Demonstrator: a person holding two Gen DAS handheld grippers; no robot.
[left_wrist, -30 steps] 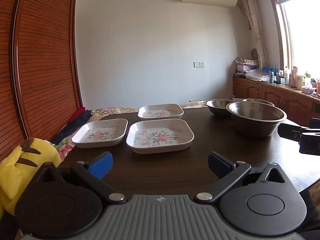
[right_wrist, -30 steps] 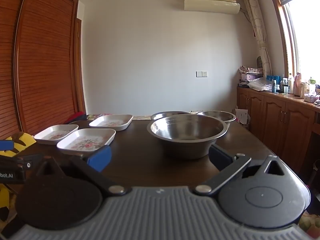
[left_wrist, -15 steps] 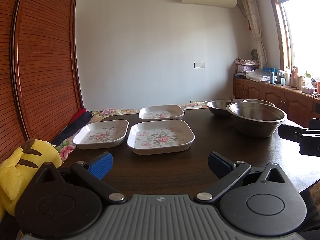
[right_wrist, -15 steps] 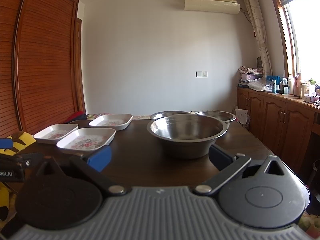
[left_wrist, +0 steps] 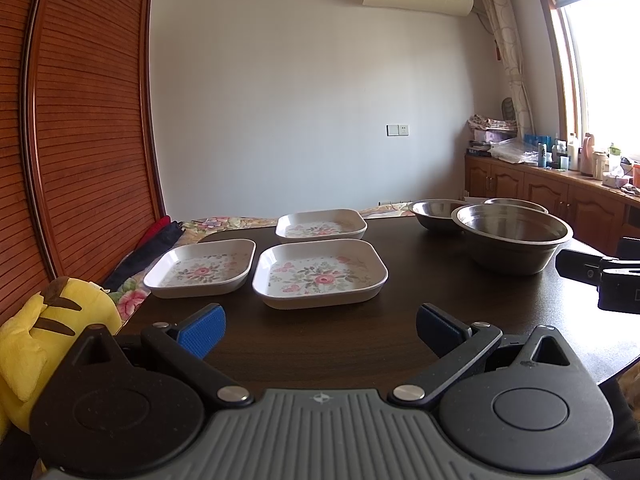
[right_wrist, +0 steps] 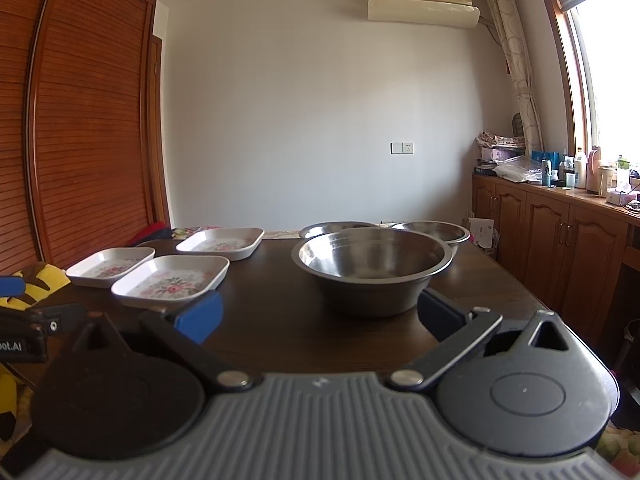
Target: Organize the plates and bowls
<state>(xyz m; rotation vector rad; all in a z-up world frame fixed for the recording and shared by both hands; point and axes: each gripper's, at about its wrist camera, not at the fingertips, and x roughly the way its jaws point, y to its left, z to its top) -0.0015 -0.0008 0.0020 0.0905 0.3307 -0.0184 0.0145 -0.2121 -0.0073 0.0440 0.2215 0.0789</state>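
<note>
Plates and bowls lie apart on the bench [left_wrist: 304, 344]; almost nothing has shifted over the last second, so stacking is judged not begun. The nearest floral plate [left_wrist: 320, 276] sits just ahead of the left gripper [left_wrist: 318, 330], fingers wide and empty. The big steel bowl [right_wrist: 372, 268] faces the right gripper [right_wrist: 320, 320], likewise spread, possibly near its rim.

Daylight from the window [left_wrist: 608, 60] at right, blown out. Dark tabletop [left_wrist: 400, 320] shows glare at right. Sharp focus; strong fisheye bending at edges.
</note>
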